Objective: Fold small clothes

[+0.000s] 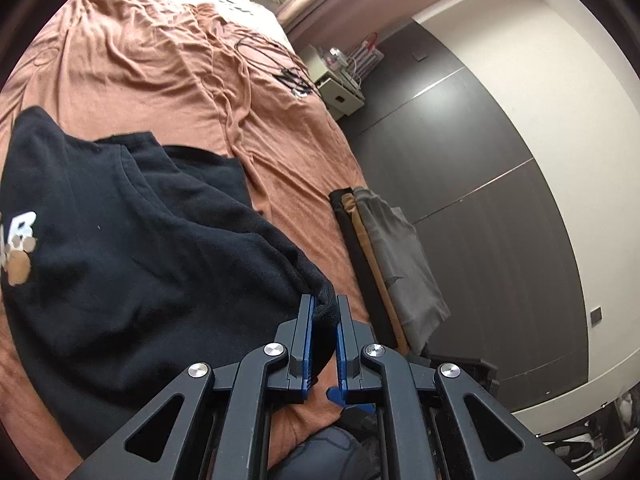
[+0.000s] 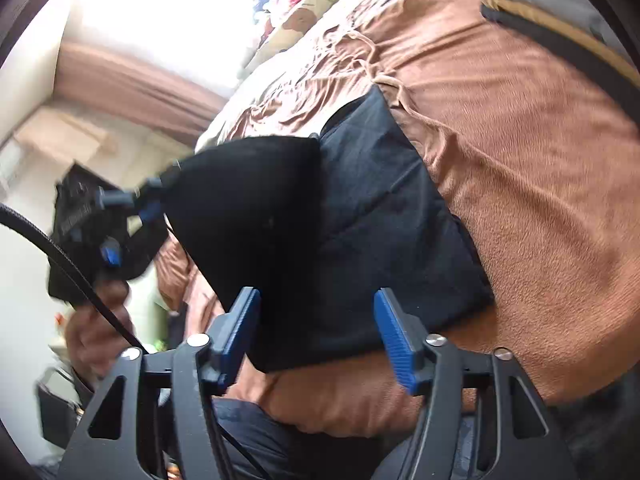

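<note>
We are mid-fold: the black cotton T-shirt (image 1: pixel 132 240) lies on the rust-brown bedspread (image 1: pixel 140 64), one side lifted by our left gripper (image 1: pixel 325 312), fingers clamped on its edge. Our right gripper (image 2: pixel 316 320) hovers with fingers apart — empty. A folded stack of grey, tan and black garments (image 1: pixel 384 260) already sits nearby; this shirt's fold remains unfinished.

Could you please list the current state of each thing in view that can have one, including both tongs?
Left tongs: shut on a corner of the black garment.
Right tongs: open, holding nothing.
Black garment: partly folded, one corner lifted off the bed.
Orange bedcover: wrinkled.
Stack of clothes: folded, at the bed's edge.
Black cable: loose on the bedcover.
</note>
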`<state>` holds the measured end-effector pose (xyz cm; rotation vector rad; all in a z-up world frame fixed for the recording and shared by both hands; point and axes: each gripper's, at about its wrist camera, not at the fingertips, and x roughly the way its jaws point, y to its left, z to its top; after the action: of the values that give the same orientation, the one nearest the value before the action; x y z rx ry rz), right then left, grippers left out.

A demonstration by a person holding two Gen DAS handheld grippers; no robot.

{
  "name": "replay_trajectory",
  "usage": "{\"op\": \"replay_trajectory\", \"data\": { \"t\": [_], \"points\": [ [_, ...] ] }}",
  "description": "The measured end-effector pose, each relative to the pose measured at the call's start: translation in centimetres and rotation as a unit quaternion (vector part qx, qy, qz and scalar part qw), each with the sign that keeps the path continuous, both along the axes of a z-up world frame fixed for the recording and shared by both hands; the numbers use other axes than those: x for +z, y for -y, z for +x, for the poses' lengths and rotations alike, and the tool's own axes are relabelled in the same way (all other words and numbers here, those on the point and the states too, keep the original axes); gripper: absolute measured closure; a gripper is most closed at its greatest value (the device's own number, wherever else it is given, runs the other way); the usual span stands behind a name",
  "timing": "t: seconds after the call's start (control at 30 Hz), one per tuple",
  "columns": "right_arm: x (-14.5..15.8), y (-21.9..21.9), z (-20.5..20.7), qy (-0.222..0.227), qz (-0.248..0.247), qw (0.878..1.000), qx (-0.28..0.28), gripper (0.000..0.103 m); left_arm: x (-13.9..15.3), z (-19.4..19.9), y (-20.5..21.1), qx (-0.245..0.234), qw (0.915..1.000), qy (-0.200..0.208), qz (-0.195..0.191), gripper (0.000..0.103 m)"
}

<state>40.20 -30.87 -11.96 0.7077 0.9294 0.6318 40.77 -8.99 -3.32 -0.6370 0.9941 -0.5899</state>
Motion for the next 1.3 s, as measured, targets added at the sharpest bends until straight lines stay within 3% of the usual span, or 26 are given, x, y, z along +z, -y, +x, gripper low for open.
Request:
{"op": "replay_trajectory", "data": {
  "t": [0.03,0.3,0.4,0.47,0.5,0.83,1.07,1.3],
  "points": [
    [-0.2,0.2,0.2,-0.003,0.005,1.000,-0.007,0.026,-0.3,0.0,0.3,-0.002,1.0000,-0.002,0.002,0.093],
    [-1.9,1.5,1.8,-0.035,0.087,0.996,-0.013,0.023,-2.1,-0.8,3.3,-0.036,0.9985,-0.030,0.030,0.091],
    [-2.9,1.8,2.5,-0.051,0.096,0.994,-0.021,0.023,-2.4,-0.5,3.1,-0.043,0.9973,-0.052,0.029,0.073],
    [-3.5,2.0,2.8,-0.059,0.098,0.993,-0.020,0.023,-2.0,-0.7,2.1,-0.032,0.9981,-0.044,0.030,0.054],
    [-3.7,2.0,3.0,-0.064,0.093,0.993,-0.020,0.023,-1.6,-0.8,1.6,-0.025,0.9984,-0.038,0.034,0.052],
    [-3.2,0.9,4.5,-0.075,0.037,0.996,-0.010,0.023,1.7,-1.2,-5.9,0.036,0.9944,0.003,0.099,0.047],
    [-1.4,-1.7,5.7,-0.050,-0.056,0.997,0.035,0.027,-0.8,-3.0,-10.3,0.051,0.9880,-0.013,0.145,0.047],
    [0.5,-5.5,7.3,-0.024,-0.179,0.976,0.125,0.036,-4.2,-5.6,-13.8,0.062,0.9841,-0.038,0.162,0.047]
  ]
}}
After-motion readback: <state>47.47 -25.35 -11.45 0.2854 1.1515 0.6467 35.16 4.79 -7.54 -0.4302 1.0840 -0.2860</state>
